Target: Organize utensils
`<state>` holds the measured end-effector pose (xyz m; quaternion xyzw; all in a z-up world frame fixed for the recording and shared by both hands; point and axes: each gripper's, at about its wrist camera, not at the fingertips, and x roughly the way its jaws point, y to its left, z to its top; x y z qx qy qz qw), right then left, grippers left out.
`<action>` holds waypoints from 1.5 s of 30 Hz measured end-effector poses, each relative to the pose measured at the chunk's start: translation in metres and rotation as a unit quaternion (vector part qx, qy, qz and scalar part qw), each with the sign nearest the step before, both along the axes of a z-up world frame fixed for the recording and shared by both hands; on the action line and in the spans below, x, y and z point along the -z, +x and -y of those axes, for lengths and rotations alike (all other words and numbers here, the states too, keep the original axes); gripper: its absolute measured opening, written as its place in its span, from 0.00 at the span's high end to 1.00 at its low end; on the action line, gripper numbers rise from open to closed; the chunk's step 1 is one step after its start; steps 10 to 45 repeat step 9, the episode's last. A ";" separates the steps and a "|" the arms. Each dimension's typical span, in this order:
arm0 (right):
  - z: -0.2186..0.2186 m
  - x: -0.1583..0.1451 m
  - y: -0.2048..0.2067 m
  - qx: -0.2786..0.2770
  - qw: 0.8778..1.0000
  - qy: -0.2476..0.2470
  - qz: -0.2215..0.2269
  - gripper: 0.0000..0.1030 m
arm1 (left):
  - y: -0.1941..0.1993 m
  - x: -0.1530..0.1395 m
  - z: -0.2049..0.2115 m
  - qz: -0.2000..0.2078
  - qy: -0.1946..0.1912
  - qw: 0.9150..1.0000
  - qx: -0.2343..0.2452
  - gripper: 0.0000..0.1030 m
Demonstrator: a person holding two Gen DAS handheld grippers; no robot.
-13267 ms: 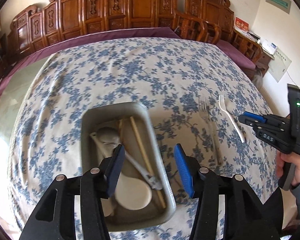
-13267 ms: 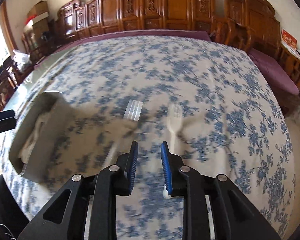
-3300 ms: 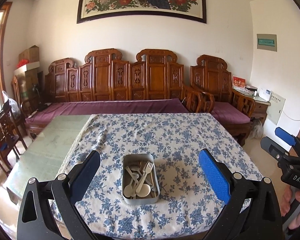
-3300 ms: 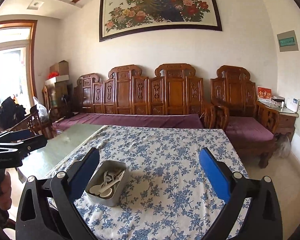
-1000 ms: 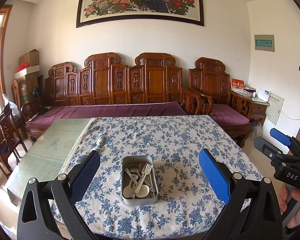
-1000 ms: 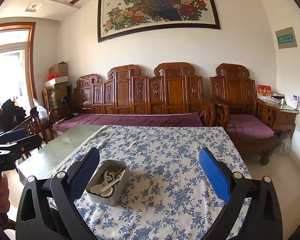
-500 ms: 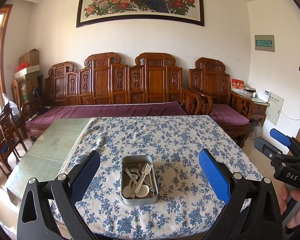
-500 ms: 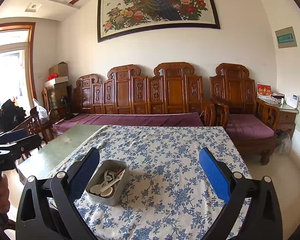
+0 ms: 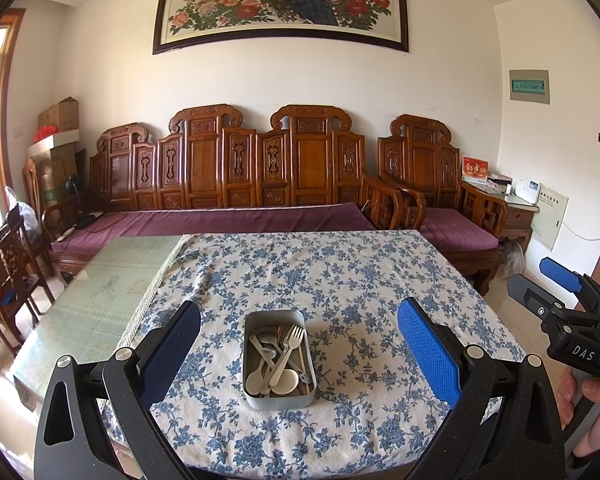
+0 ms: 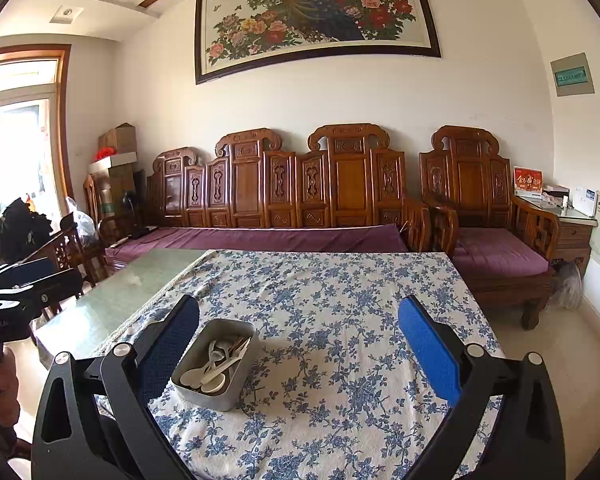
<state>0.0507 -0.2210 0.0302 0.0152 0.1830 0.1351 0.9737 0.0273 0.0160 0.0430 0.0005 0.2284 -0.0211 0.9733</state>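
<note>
Glass (image 9: 100,280) on the bare part of the table lies far left of the left tongs (image 9: 300,344), with the cloth (image 9: 340,280) covering everything to its right. Left tongs are spread wide, pads far apart, and hold nothing; they are raised and back from the table. Tin (image 9: 278,360) sits on the cloth straight ahead of them and below, centred in the gap between the pads. In it lie a white fork (image 9: 286,350), white spoons (image 9: 284,380), a metal spoon and chopsticks, crossed over one another. Further right in that view the right tongs (image 9: 560,284) appear, gripped by a hand (image 9: 596,400), off the table's edge.

From the right tongs (image 10: 300,344), also spread wide and empty, the tin (image 10: 216,364) lies ahead and to the left, close by the left pad in the view. The left tongs (image 10: 16,284) show at the far left edge. Bench (image 10: 300,208) and painting (image 10: 316,16) stand beyond the table.
</note>
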 end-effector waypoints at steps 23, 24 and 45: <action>0.000 0.000 0.000 0.000 1.000 0.000 0.000 0.03 | 0.000 0.000 0.000 -0.001 -0.001 1.000 0.000 0.08; 0.000 0.000 0.000 0.000 1.000 0.000 0.000 0.03 | 0.000 0.000 0.000 -0.001 -0.001 1.000 0.000 0.08; 0.000 0.000 0.000 0.000 1.000 0.000 0.000 0.03 | 0.000 0.000 0.000 -0.001 -0.001 1.000 0.000 0.08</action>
